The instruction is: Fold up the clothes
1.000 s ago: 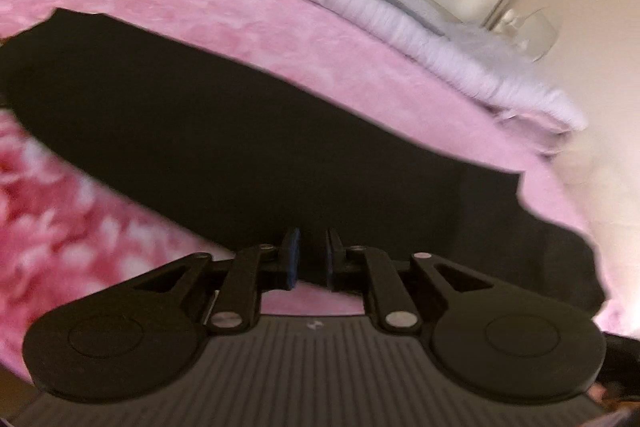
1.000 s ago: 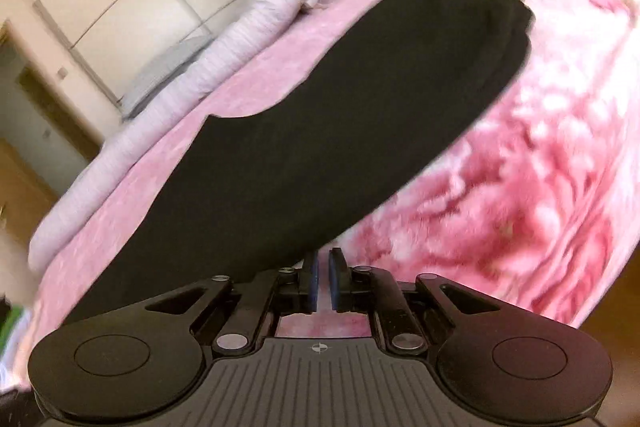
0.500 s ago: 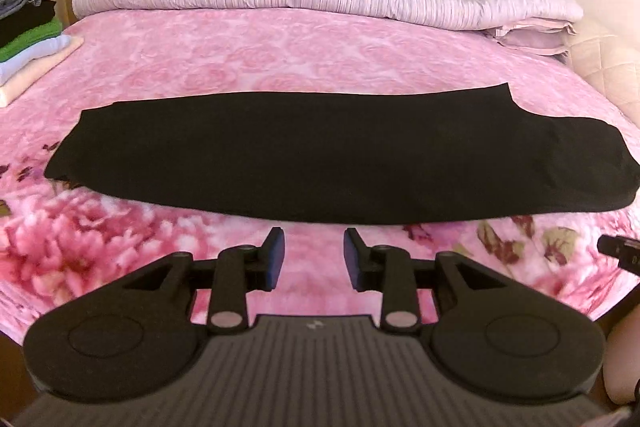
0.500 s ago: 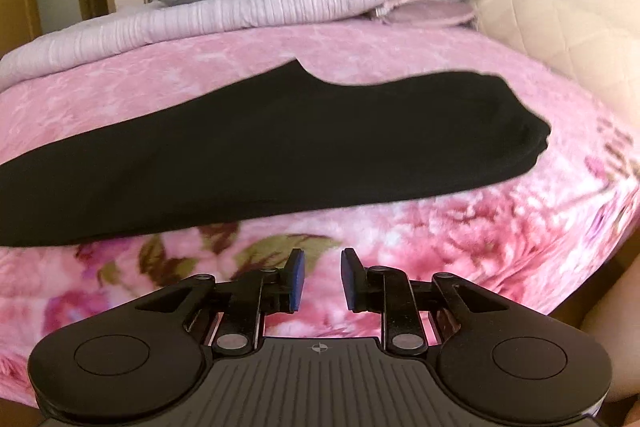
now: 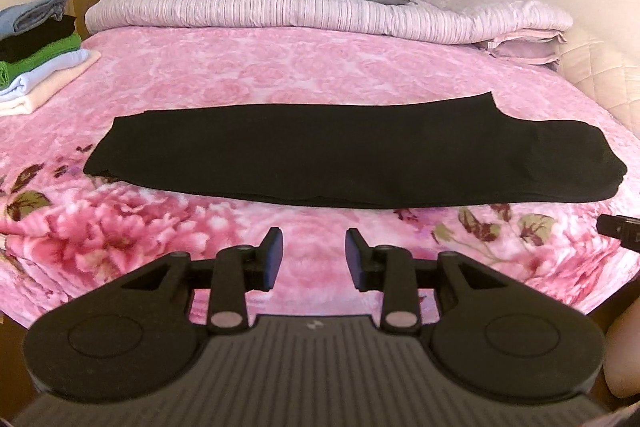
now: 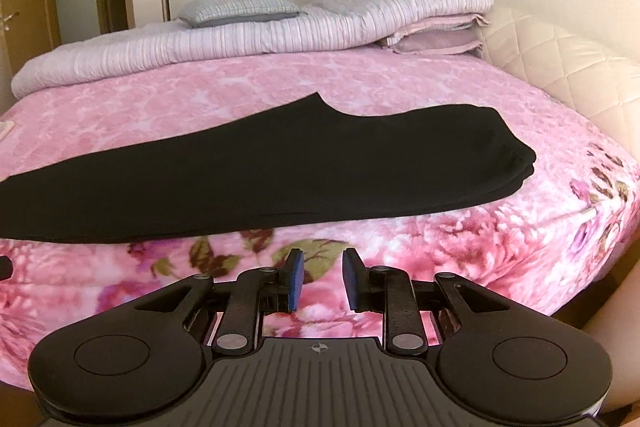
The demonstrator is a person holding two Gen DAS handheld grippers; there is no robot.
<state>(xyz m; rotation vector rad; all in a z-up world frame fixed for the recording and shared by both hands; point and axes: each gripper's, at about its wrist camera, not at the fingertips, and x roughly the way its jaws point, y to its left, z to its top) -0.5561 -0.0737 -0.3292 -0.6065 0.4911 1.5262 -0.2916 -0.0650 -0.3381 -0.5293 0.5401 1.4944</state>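
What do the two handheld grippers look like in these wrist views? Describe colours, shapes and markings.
Both are matte black with a ribbed grey body, two round disc-shaped housings and silver pivot pins. The left gripper has dark finger pads and a small pale logo on its body. The right gripper has bright blue pads and a crosshair mark. No cables or sleeves show.

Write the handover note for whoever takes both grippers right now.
Left gripper: open, nothing between its pads; jaws have just been opening.
Right gripper: open, empty, likewise just opening.
Black garment: lying flat as a long folded strip across the pink floral blanket, clear of both grippers.
Stack of folded clothes: at the far left of the bed.
Done: lengthwise fold, by the look of it.
Left: probably fold it shorter, then stack it.
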